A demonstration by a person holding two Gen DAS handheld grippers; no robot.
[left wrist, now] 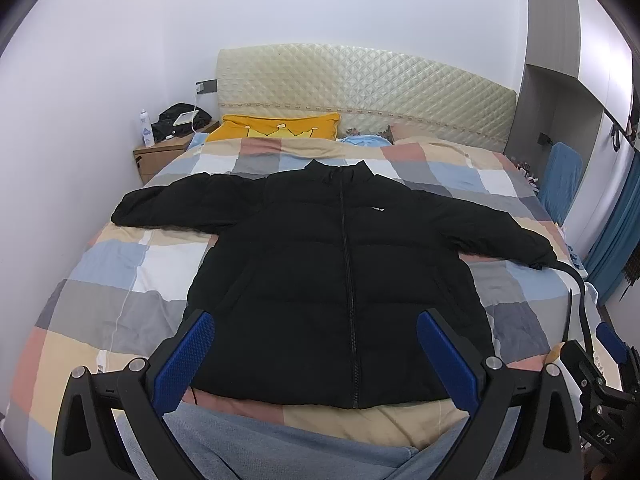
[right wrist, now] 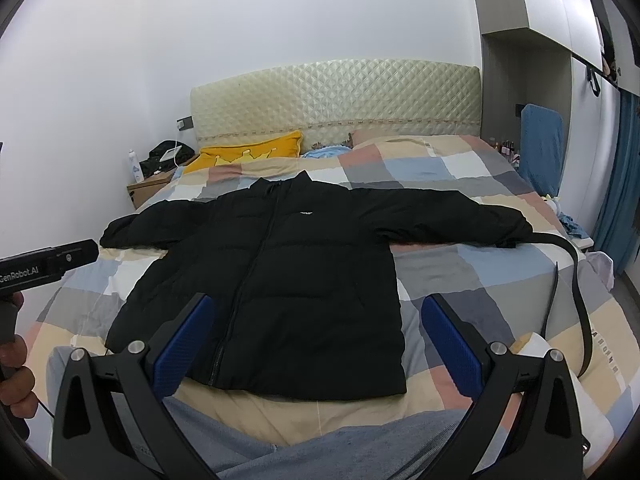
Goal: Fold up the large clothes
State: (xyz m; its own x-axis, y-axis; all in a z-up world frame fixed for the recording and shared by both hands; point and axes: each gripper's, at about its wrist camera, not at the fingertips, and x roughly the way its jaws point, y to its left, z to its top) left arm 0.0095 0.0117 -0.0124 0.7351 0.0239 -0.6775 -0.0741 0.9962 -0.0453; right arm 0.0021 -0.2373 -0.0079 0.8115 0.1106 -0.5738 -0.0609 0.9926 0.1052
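A black jacket lies flat, zipped and sleeves spread, on the checked bedspread of the bed. The left gripper and right gripper hover above its hem, both with fingers spread wide and holding nothing. A black belt lies by the right sleeve.

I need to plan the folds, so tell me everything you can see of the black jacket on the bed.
The black jacket is a puffy, quilted coat with a matte shell. It lies flat, front up, on the checked bedspread, collar toward the headboard, hem toward the camera. The front zipper is closed up to the stand-up collar, and a small white logo sits on the chest. Both sleeves are spread out sideways. A dark belt lies by one cuff. Neither gripper touches it.
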